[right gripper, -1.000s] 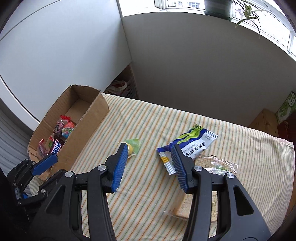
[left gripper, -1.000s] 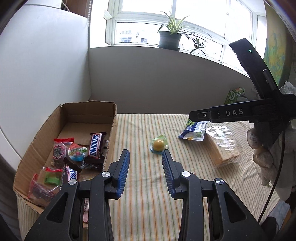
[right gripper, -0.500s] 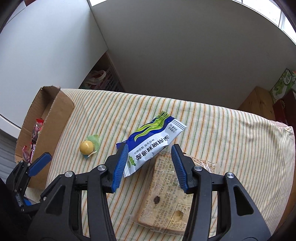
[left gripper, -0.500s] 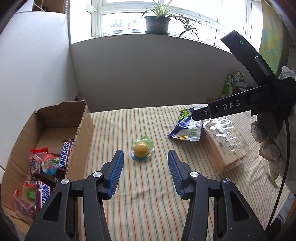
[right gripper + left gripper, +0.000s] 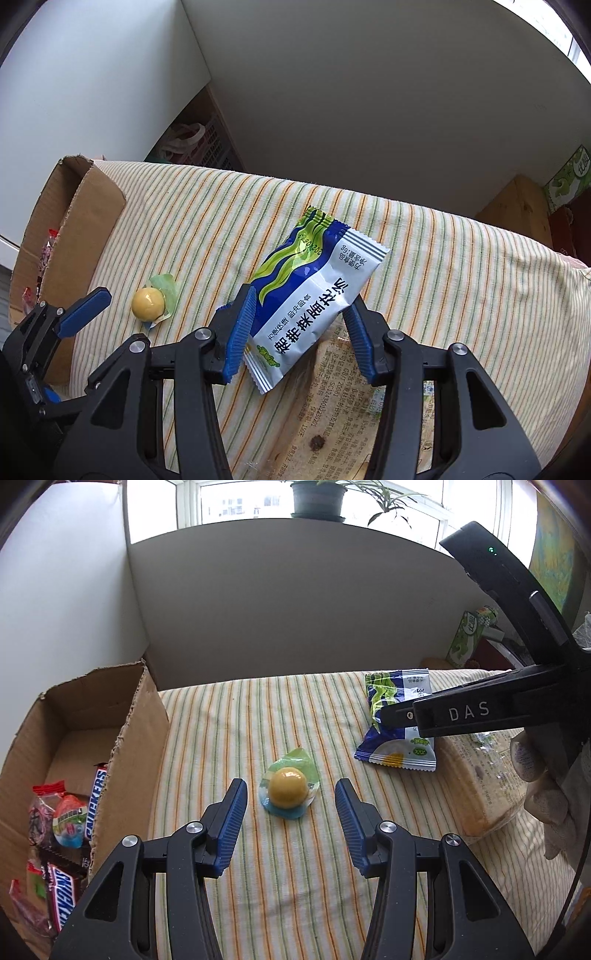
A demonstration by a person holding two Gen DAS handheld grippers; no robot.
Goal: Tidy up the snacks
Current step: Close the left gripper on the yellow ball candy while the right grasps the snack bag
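Observation:
A yellow ball candy in a clear green-blue wrapper (image 5: 288,794) lies on the striped cloth, just ahead of my open left gripper (image 5: 290,800) and between its jaws. It also shows in the right wrist view (image 5: 149,303). A blue, green and white snack packet (image 5: 306,306) lies partly on a wrapped slice of bread (image 5: 347,413). My open right gripper (image 5: 300,309) straddles the packet's near half; whether the pads touch it is unclear. The packet (image 5: 395,720) and the right gripper's body (image 5: 476,712) show in the left wrist view.
An open cardboard box (image 5: 122,738) at the left holds Snickers bars (image 5: 94,805) and several wrapped candies. The bread (image 5: 476,775) lies at the right. A green carton (image 5: 465,638) stands behind the bed. A grey wall runs behind, with a pot plant (image 5: 317,498) on the sill.
My left gripper has moved forward and right, away from the box, and opened wider around the yellow candy. My right gripper has moved down onto the blue packet, which now lies between its jaws.

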